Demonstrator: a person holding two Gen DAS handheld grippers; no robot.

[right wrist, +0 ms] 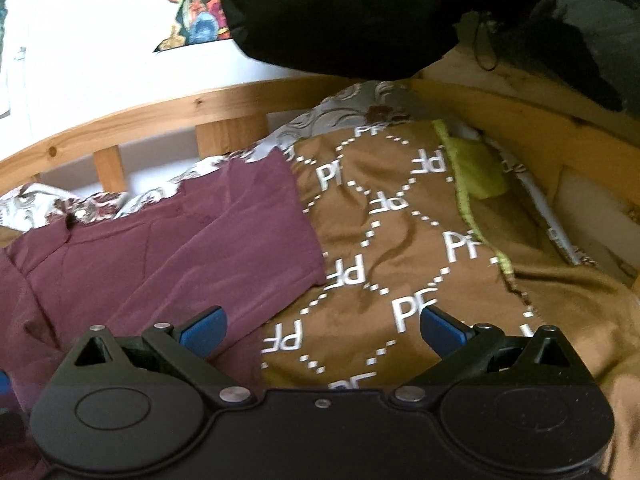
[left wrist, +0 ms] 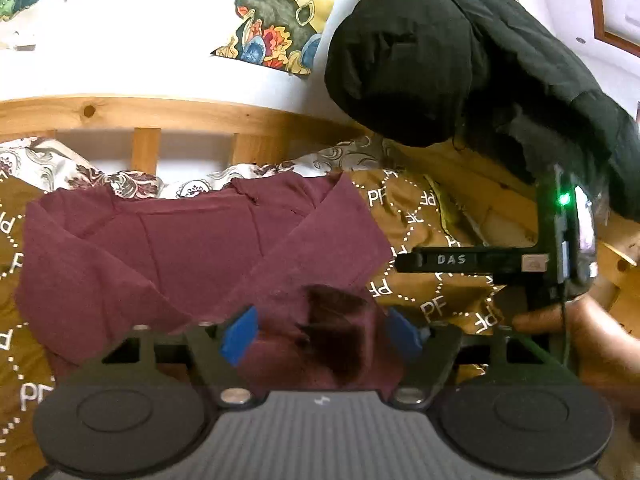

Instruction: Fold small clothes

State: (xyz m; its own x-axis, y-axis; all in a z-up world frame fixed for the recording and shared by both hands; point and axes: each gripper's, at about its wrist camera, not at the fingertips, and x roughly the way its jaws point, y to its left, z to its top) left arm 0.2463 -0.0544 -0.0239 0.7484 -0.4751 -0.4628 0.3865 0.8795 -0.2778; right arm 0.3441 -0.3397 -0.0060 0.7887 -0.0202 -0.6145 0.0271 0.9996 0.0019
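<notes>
The left gripper (left wrist: 320, 334) points downward over the near hem of the maroon garment (left wrist: 180, 248), jaws spread with cloth between but unpinched. The right gripper (right wrist: 322, 334), jaws spread and empty, hovers over the brown blanket (right wrist: 400, 240) beside the garment's right edge. Beyond, the wooden bed rail (left wrist: 160, 114) bounds the bed; blanket right of the garment lies bare.

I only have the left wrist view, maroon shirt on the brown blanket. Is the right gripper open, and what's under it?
Observer: The right gripper is open, with only the blanket between its pads.
Operator: Is it touching the shirt?
Observer: Its left pad sits over the shirt edge; contact isn't clear.
Operator: Anything to the right of the blanket?
Observer: A lime green cloth lies against the wooden frame.
</notes>
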